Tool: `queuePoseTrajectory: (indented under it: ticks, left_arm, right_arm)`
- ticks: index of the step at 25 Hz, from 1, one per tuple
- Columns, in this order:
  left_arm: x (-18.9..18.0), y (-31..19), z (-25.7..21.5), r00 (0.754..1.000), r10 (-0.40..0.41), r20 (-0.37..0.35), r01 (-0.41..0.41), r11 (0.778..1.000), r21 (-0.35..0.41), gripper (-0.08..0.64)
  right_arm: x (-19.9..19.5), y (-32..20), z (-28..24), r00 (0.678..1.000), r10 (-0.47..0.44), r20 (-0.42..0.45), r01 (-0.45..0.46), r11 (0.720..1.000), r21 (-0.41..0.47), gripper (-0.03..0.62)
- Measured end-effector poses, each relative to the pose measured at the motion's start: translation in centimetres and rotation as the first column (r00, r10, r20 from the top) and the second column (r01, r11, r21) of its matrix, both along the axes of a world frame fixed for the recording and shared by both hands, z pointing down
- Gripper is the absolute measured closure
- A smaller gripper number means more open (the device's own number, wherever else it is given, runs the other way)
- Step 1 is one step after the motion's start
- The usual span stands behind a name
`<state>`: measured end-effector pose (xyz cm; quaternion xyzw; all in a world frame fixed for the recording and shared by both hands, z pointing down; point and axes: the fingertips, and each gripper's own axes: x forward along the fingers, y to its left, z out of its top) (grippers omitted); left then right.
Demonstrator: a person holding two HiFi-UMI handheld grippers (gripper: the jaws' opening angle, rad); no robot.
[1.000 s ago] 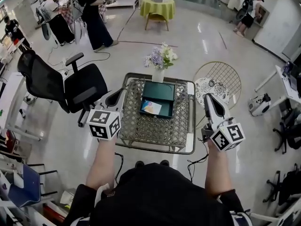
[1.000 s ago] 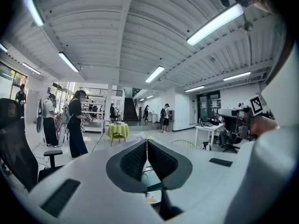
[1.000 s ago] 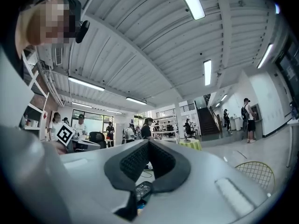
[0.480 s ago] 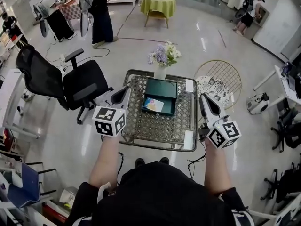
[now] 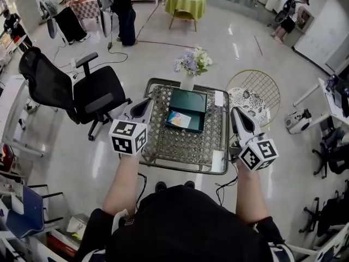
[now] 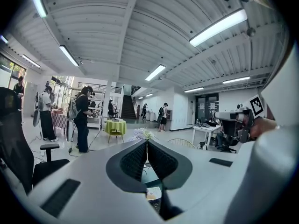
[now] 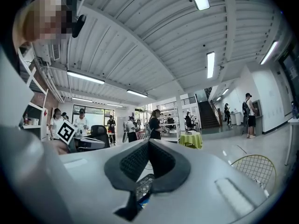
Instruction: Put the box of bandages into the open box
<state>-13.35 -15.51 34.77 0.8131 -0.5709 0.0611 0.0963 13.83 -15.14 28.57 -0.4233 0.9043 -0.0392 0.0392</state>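
Table (image 5: 180, 146): a low table with a woven top under glass stands directly ahead of the person. It carries every task item at a height both hands can reach.

Open box (image 5: 190, 100): a dark green box lies on the far half of the table. Its lid is folded back toward the flower vase (image 5: 188, 70), so the compartment faces up and can be loaded from above.

Left gripper (image 5: 147, 101): held over the table's left edge and pointing toward the far side. The jaws are pressed together with nothing between them.

Right gripper (image 5: 235, 113): held over the table's right edge and pointing the same way. Its jaws are likewise closed and hold nothing. Both tools sit beside the work rather than on it, which suggests a pause or rest position, not a grasp in progress.

Box of bandages (image 5: 178, 119): a small flat pack with a colourful face. It appears to lie inside the open box's near compartment, toward its left side, though the head view is too small to confirm that it is fully seated.

Position relative to the tools: the pack lies between the two grippers, nearer the left one. It touches neither.
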Motion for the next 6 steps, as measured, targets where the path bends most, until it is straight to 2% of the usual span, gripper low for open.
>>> queuePoseTrajectory:
  ticks: [6]
  left_arm:
    - [-1.2, 0.0, 0.6, 1.000, -0.005, 0.003, 0.005, 1.000, -0.009, 0.549]
  right_arm:
    - [-1.2, -0.1, 0.7, 1.000, 0.000, -0.006, 0.000, 1.000, -0.014, 0.584]
